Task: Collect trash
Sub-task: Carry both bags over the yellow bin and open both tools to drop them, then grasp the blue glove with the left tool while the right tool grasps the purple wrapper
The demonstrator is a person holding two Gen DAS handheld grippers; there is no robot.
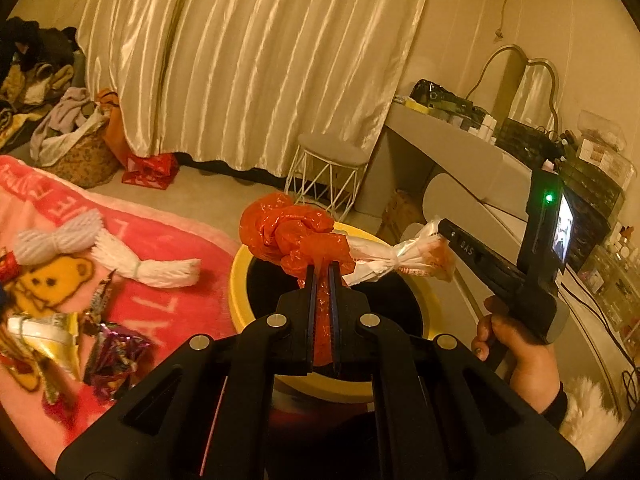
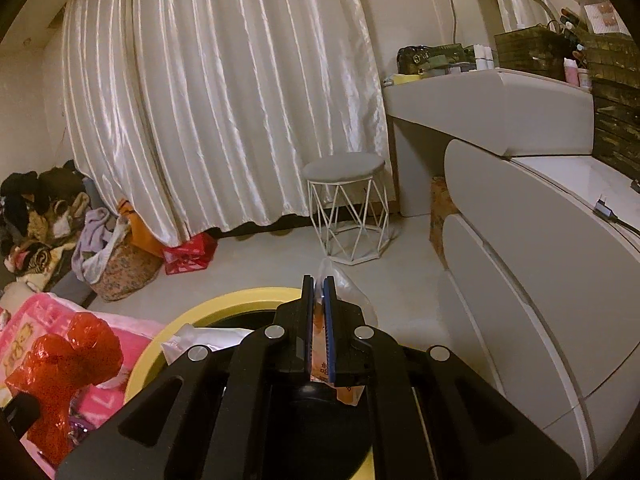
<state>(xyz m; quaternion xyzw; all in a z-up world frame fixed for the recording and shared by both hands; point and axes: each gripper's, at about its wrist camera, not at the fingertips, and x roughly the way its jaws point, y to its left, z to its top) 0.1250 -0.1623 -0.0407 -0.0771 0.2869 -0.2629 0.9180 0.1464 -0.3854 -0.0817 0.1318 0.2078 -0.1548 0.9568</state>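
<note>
My left gripper (image 1: pixel 322 268) is shut on a crumpled, knotted red plastic bag (image 1: pixel 292 236) held over a round bin with a yellow rim (image 1: pixel 239 280) and a dark inside. A white and clear plastic bag (image 1: pixel 384 258) stretches from the red one to the right gripper (image 1: pixel 442 226), which a hand holds. In the right wrist view the right gripper (image 2: pixel 318 280) is shut on that clear plastic bag (image 2: pixel 344 284), which has orange print; the red bag (image 2: pixel 68 364) shows at lower left beside the bin rim (image 2: pixel 160 348). Shiny wrappers (image 1: pixel 116 352) lie on the pink blanket (image 1: pixel 160 308).
White yarn bundles (image 1: pixel 148 268) lie on the blanket. A wire-legged stool (image 2: pixel 346 208) stands beyond the bin, a grey dresser (image 2: pixel 520 240) along the right. A laundry basket (image 2: pixel 124 264), a red floor bag (image 2: pixel 188 256) and clothes sit by the curtain (image 2: pixel 220 100).
</note>
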